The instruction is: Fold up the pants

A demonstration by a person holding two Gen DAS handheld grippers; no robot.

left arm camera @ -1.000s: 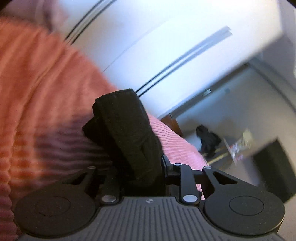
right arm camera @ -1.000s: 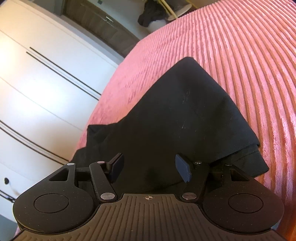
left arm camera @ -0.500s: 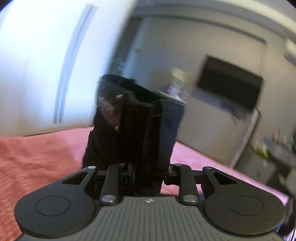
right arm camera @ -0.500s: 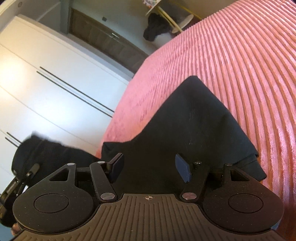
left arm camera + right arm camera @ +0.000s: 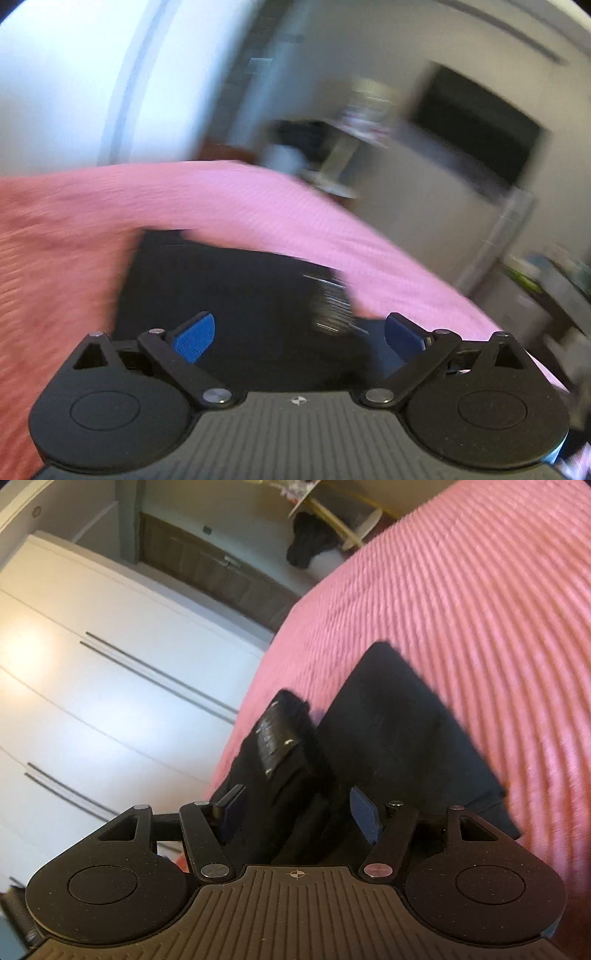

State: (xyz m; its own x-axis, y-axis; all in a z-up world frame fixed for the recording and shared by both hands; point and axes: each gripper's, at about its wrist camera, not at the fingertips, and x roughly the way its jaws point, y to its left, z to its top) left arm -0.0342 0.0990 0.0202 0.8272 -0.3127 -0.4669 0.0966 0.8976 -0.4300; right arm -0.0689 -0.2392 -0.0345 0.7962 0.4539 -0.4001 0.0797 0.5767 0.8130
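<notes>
Your left gripper (image 5: pixel 299 338) hangs spread and empty above the black pants (image 5: pixel 229 295) on the pink bedspread (image 5: pixel 258 206), your right gripper (image 5: pixel 293 812) likewise parted around a bunched fold, apparently between folds, with a fresh edge to pinch next.

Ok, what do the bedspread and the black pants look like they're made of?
Bedspread: pink, soft and plush, probably a corduroy-like or chenille fabric, judging by its raised parallel ribs. Pants: black, matte woven cloth, likely cotton or a blend; they lie flat with crisp folded edges and no sheen. The left view is too blurred to add more.
</notes>
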